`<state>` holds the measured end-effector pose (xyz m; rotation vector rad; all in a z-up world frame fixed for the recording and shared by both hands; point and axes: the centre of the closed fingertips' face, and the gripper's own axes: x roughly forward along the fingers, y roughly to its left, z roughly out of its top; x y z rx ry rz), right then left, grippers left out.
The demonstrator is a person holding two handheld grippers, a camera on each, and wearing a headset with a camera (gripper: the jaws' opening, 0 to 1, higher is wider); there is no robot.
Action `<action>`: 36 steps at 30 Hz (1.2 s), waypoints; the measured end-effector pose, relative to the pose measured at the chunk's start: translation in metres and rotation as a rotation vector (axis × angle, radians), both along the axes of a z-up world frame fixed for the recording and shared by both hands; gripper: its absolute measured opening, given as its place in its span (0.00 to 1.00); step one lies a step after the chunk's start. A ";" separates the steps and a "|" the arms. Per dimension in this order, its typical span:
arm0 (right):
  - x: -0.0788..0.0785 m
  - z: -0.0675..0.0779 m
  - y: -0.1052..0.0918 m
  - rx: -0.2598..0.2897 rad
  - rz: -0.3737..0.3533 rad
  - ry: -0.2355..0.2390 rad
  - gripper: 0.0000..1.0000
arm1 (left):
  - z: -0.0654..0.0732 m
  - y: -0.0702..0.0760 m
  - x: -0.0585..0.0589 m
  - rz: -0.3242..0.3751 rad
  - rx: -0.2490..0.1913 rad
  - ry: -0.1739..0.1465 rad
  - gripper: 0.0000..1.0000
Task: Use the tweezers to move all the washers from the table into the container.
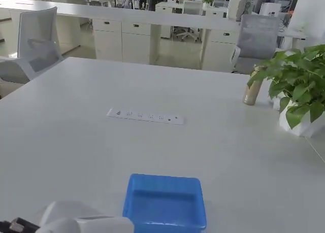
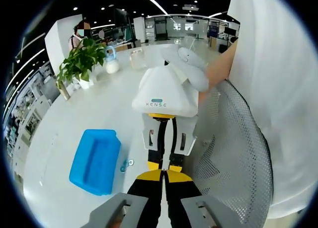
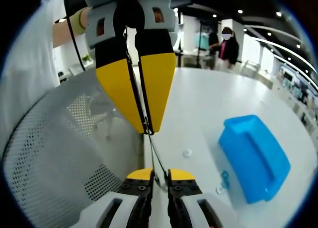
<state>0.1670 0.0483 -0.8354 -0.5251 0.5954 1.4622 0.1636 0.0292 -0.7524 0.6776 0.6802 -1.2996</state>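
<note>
— Tweezers [image 3: 154, 153] check: who's holding them? In the right gripper view I see thin dark legs running between the two grippers, which sit tip to tip.

— That's the left gripper [image 3: 148, 124] (the yellow-tipped one coming in from the top of that view). Its jaws are pressed together on the legs, and the thin end pokes out toward the right gripper [image 3: 160, 177]. The right one's jaws stand nearly together around that end, but I can't tell if they actually pinch it.

— And the washers?

— On the white table [image 1: 152, 146], outside the blue container [image 1: 163, 198]. In the left gripper view two washers [image 2: 130, 162] lie just beside the container's long wall, one pale, one bluish. The right gripper view also has a pale washer [image 3: 187, 152] lying apart from that pair, between the grippers and the container.

— Anything else around?

— Power strip [image 1: 145, 116] mid-table, potted plant [image 1: 299, 91] at the far right with a bottle [image 1: 251, 91] beside it. Both grippers are next to a grey mesh chair [image 2: 233, 153], close to a person's white shirt [image 2: 278, 89].
</note>
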 end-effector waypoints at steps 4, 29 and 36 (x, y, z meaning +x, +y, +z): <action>0.000 0.000 0.000 0.001 -0.003 0.006 0.07 | -0.002 0.000 0.000 0.002 -0.002 0.011 0.00; 0.006 0.019 -0.004 0.025 -0.065 0.065 0.02 | 0.005 -0.004 0.007 0.180 -0.167 0.014 0.10; 0.016 0.020 -0.007 0.054 -0.155 0.110 0.02 | 0.009 0.006 0.007 0.367 -0.296 0.015 0.27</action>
